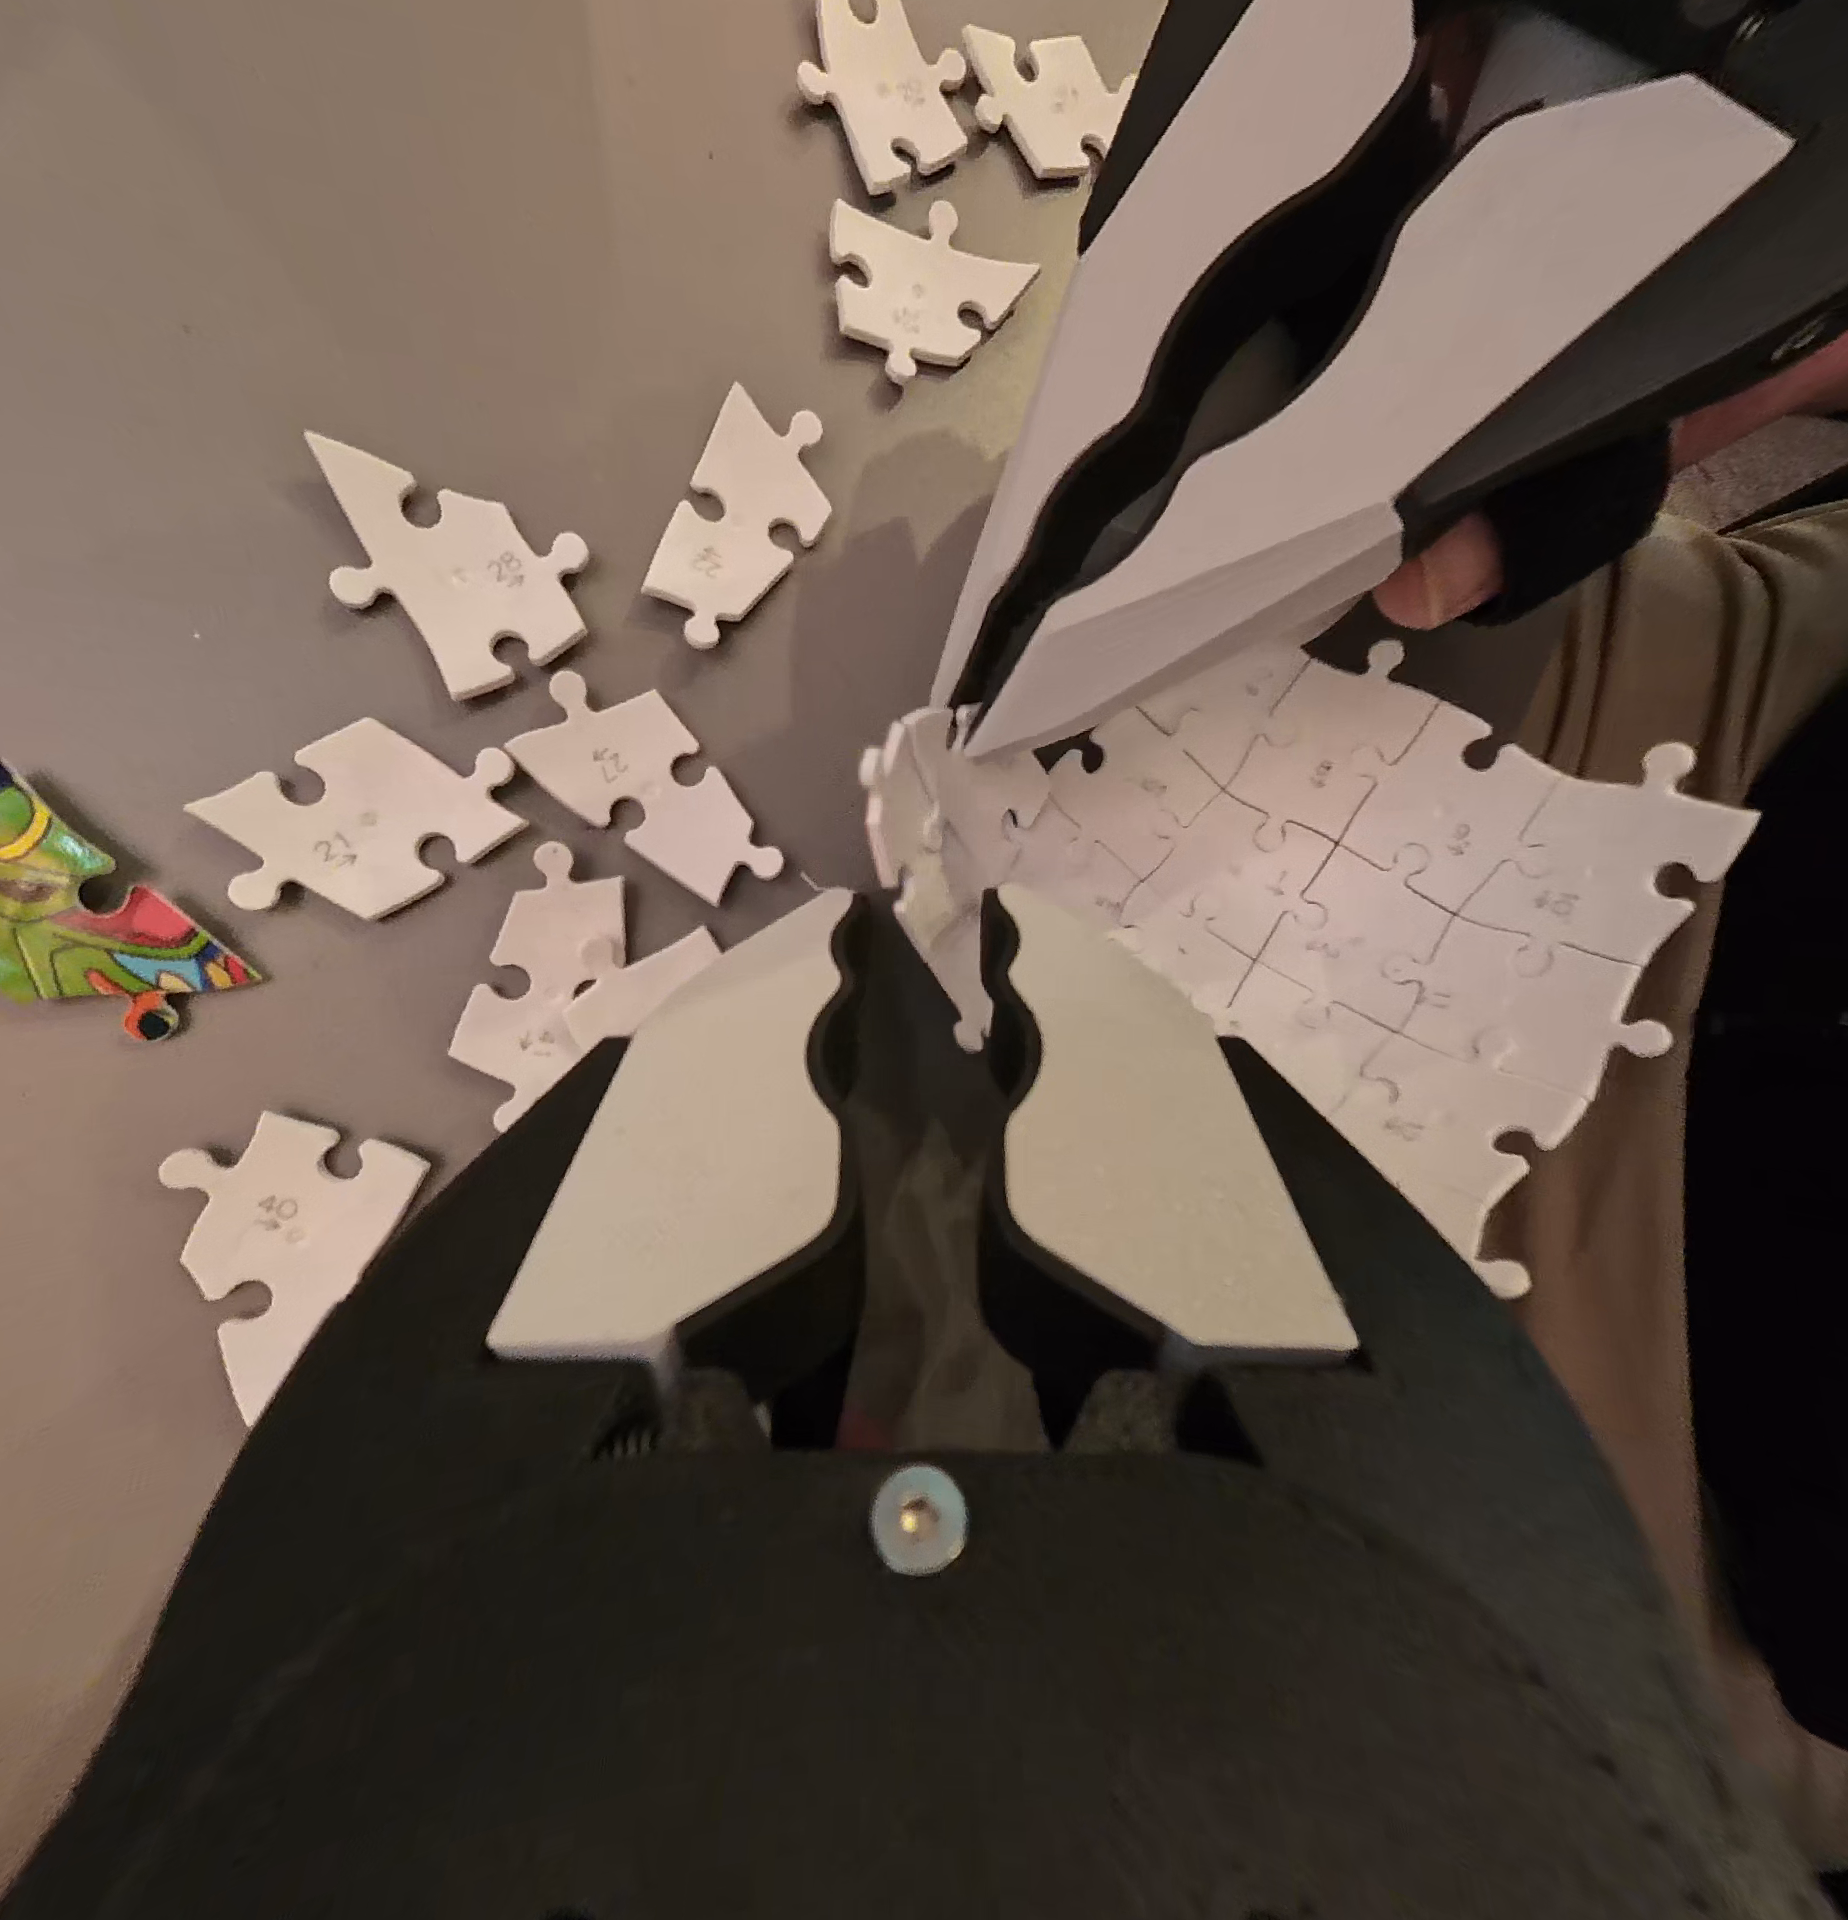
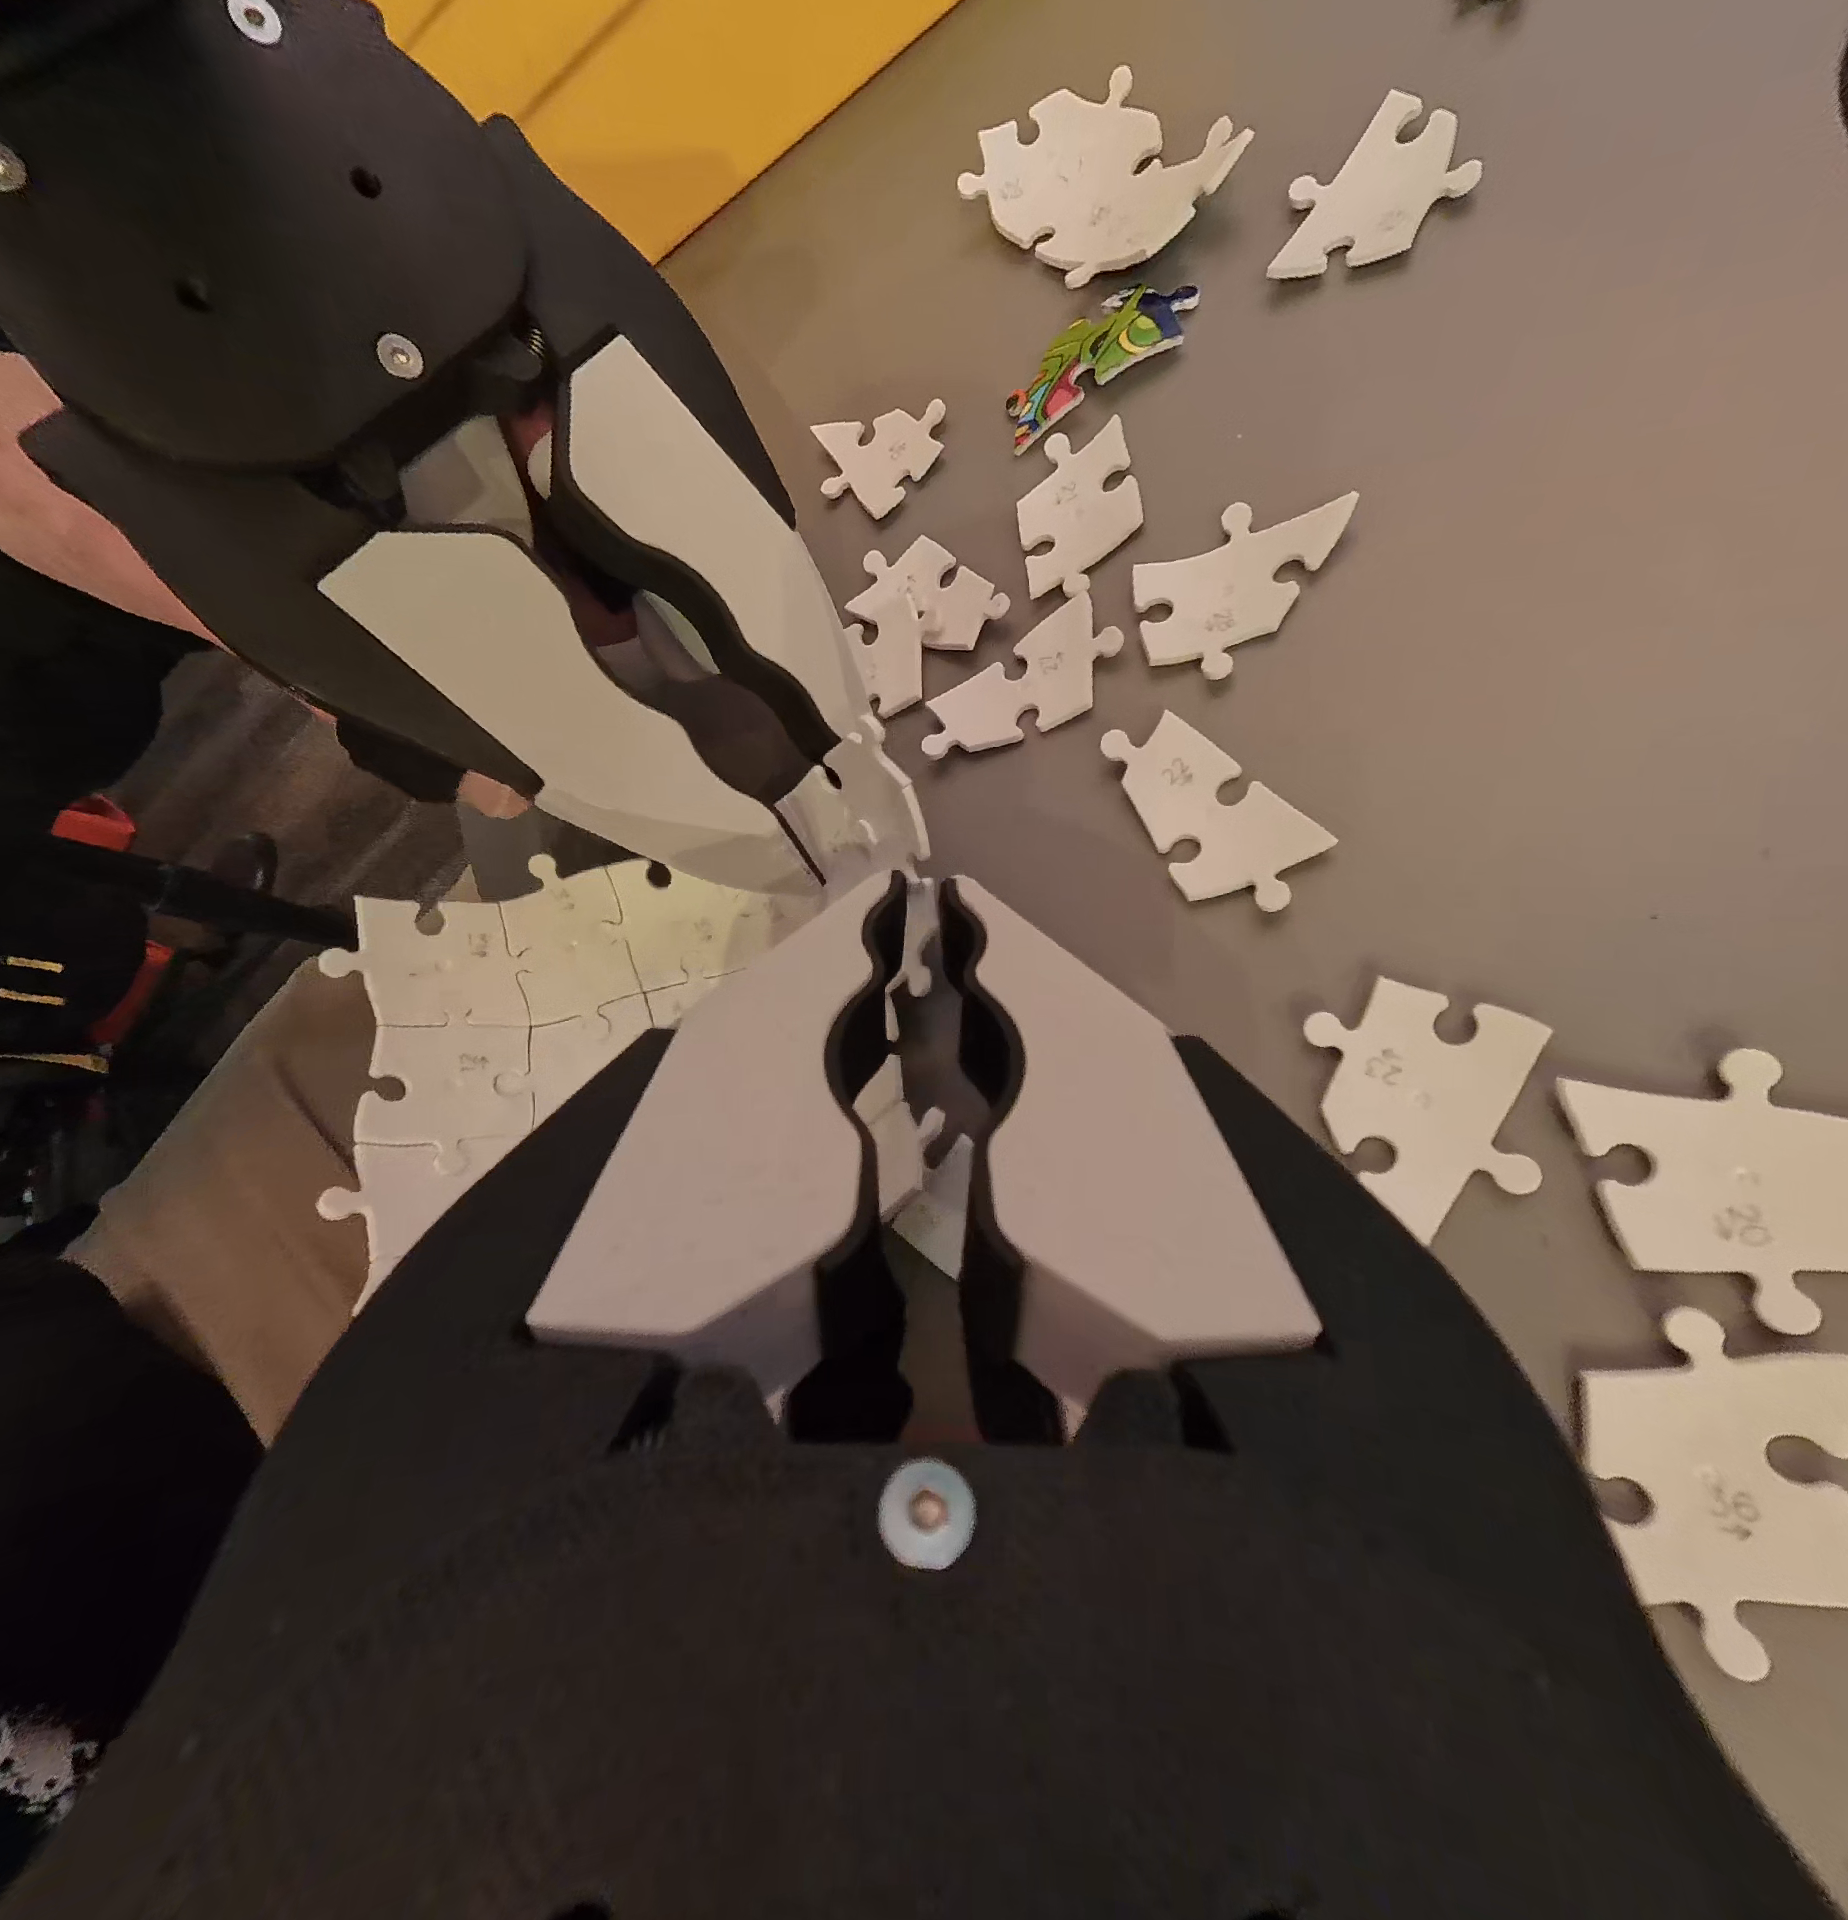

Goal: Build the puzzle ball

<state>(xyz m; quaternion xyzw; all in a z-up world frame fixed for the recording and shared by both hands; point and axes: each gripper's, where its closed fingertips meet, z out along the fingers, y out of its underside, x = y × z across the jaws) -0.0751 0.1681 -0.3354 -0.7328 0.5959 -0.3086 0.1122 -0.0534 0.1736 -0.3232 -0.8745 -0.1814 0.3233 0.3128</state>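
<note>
White curved sheet of joined puzzle pieces (image 1: 1398, 914) was partly built; my left gripper (image 1: 925, 914) and right gripper (image 2: 920, 904) each pinched its edge, many loose white pieces (image 1: 463, 571) left on the grey tabletop (image 1: 172, 312).

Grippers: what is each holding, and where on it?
Both grip the assembled puzzle sheet at its pointed end: left gripper and right gripper pinch adjoining edge pieces there.
</note>
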